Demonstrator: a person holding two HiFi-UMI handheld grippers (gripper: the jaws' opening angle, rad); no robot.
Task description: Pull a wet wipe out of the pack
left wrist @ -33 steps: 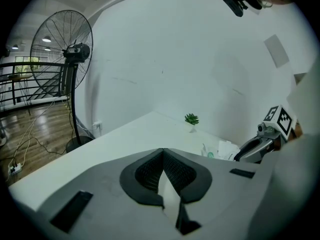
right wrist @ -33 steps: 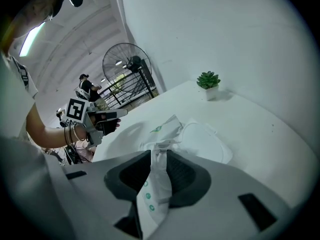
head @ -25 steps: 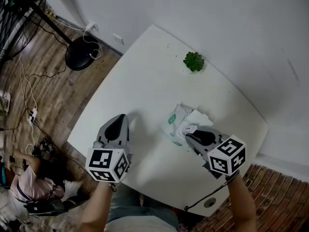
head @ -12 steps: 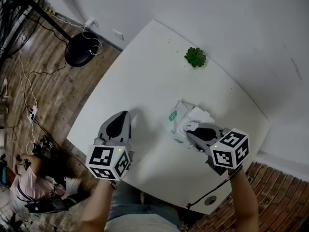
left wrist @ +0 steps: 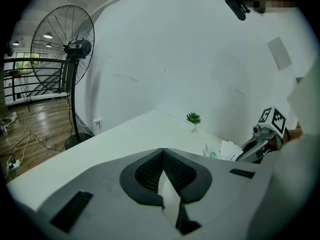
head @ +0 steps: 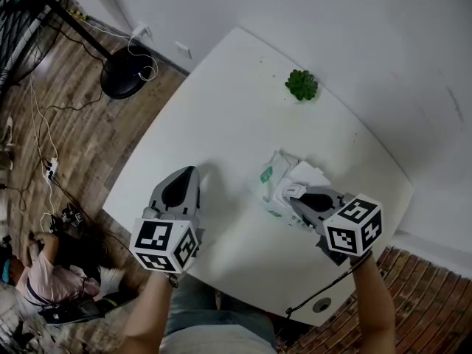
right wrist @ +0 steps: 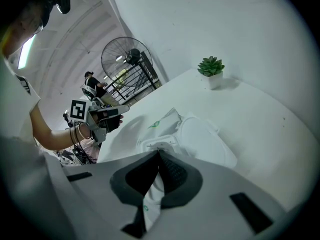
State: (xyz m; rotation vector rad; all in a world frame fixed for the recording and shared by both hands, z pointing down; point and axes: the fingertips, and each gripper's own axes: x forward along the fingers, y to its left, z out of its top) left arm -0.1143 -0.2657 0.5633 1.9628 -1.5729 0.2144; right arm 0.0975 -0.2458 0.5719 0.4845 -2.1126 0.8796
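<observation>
Head view: right gripper [head: 293, 196] still clenched at wipe pack [head: 270, 180]; left gripper [head: 190, 170] closed, unmoved.

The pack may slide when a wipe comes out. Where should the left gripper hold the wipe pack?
Probably the crimped far end of the pack, past the green logo: a thin raised fin the jaws can pinch. Come from the side of the left gripper; the open lid lies on the other side, and the right gripper covers the opening.
</observation>
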